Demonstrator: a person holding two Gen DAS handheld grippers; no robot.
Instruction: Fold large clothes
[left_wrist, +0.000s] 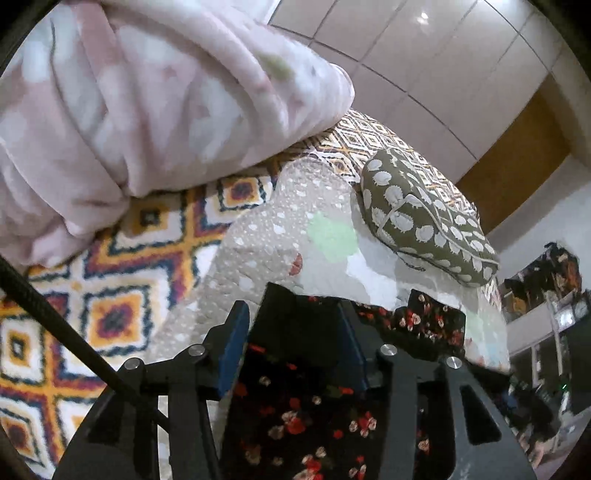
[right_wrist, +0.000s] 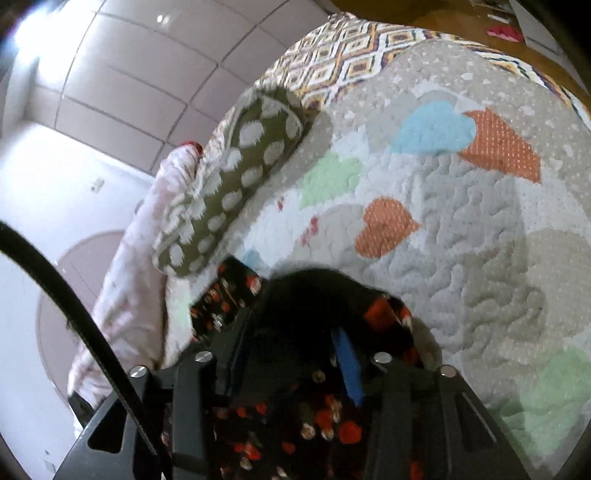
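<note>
A black garment with red and white flowers (left_wrist: 295, 417) fills the space between the blue pads of my left gripper (left_wrist: 295, 332), which is shut on it above the quilted bedspread (left_wrist: 266, 236). More of the garment (left_wrist: 428, 317) spreads to the right on the quilt. In the right wrist view the same floral garment (right_wrist: 317, 417) is bunched between the pads of my right gripper (right_wrist: 295, 332), which is shut on it; its left pad is hidden by cloth. The quilt with heart patches (right_wrist: 461, 221) lies beyond.
An olive pillow with white spots (left_wrist: 424, 218) (right_wrist: 229, 192) lies on the bed past the garment. A pink fleece blanket (left_wrist: 147, 99) (right_wrist: 129, 295) is heaped at the left. A diamond-patterned cover (left_wrist: 110, 295) lies under the quilt. Wall panels stand behind.
</note>
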